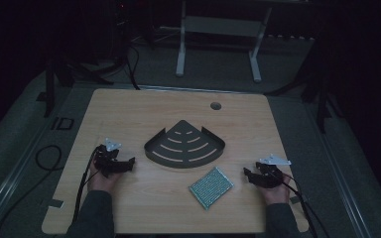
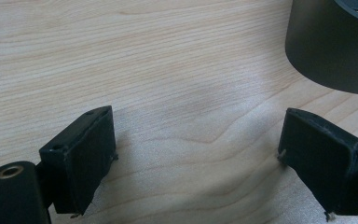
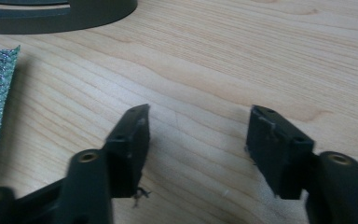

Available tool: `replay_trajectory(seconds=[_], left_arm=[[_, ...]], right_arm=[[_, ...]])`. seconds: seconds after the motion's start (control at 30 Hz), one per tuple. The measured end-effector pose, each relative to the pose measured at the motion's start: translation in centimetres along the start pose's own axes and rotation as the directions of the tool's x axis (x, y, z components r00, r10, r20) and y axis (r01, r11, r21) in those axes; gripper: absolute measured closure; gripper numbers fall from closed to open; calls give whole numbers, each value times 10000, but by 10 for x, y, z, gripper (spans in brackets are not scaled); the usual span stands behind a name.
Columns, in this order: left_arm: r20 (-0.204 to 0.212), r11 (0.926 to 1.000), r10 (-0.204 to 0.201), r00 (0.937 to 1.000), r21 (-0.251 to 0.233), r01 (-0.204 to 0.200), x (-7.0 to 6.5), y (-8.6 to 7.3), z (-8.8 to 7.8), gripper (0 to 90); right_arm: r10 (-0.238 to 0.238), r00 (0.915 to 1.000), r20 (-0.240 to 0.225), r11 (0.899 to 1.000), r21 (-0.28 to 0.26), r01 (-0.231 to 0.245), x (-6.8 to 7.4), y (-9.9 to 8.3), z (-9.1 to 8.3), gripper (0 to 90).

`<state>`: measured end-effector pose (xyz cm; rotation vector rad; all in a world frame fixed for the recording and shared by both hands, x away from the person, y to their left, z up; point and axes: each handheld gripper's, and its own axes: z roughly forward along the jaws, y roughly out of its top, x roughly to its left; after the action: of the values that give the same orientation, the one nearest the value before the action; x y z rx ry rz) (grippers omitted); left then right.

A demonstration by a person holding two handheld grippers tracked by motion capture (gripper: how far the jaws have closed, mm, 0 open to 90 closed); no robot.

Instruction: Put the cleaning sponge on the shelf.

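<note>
Both the left gripper (image 1: pixel 129 162) and right gripper (image 1: pixel 248 174) rested released on the table (image 1: pixel 129 114), flanking the rack (image 1: pixel 184 145) and sponge (image 1: pixel 211 187).

This looks like a lab or test room set up for recording, dim and bare rather than homely. A plain light-wood table (image 1: pixel 129 114) with a round cable hole (image 1: pixel 216 105) at about 1 o'clock from its middle stands on grey carpet (image 1: pixel 25 124). Beyond it, at 12 o'clock, the white metal legs of another desk (image 1: pixel 218 34) stand against a dark background. At 10 o'clock dark stands (image 1: pixel 54 74) and loose cables (image 1: pixel 129 64) run over the floor, and at 8 o'clock a black cable loop (image 1: pixel 47 156) lies beside the table. Black stand legs (image 1: pixel 322 94) rise at 2 o'clock.
</note>
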<state>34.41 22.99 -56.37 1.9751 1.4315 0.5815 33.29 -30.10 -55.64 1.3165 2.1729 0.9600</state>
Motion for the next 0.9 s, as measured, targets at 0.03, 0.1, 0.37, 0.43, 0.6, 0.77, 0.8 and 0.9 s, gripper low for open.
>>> replay_trajectory(seconds=[0.03, 0.1, 0.37, 0.43, 0.6, 0.77, 0.8, 0.9], left_arm=[[-1, 10000, -1, 10000, -2, 1, 0, 0, 0, 113], [1, 10000, -3, 10000, -3, 3, 0, 0, 0, 113], [-1, 10000, -1, 10000, -1, 1, 0, 0, 0, 113], [-1, 10000, -1, 10000, -2, 1, 0, 0, 0, 113], [-1, 10000, -1, 10000, -1, 1, 0, 0, 0, 113], [-3, 10000, -4, 10000, -2, 4, 0, 0, 0, 113], [-4, 10000, -5, 10000, -1, 5, 0, 0, 0, 113], [-8, 10000, -7, 10000, 5, 7, 0, 0, 0, 113]], right_arm=[[-27, 10000, 2, 10000, -7, 27, 0, 0, -1, 474], [-269, 9996, 65, 9992, -294, 271, 2, 1, -5, 559], [-642, 9979, 67, 9878, -1417, 645, 12, 13, -32, 898], [-862, 9961, 200, 9847, -1504, 882, 16, 16, -35, 899], [-1472, 9882, 421, 9711, -1835, 1525, 29, 27, -47, 899], [-1934, 9810, 135, 9640, -1834, 1926, 45, 39, -55, 899], [-2022, 9793, 76, 9626, -1824, 2001, 47, 40, -55, 899], [-2275, 9736, -197, 9588, -1790, 2204, 56, 46, -57, 899]])
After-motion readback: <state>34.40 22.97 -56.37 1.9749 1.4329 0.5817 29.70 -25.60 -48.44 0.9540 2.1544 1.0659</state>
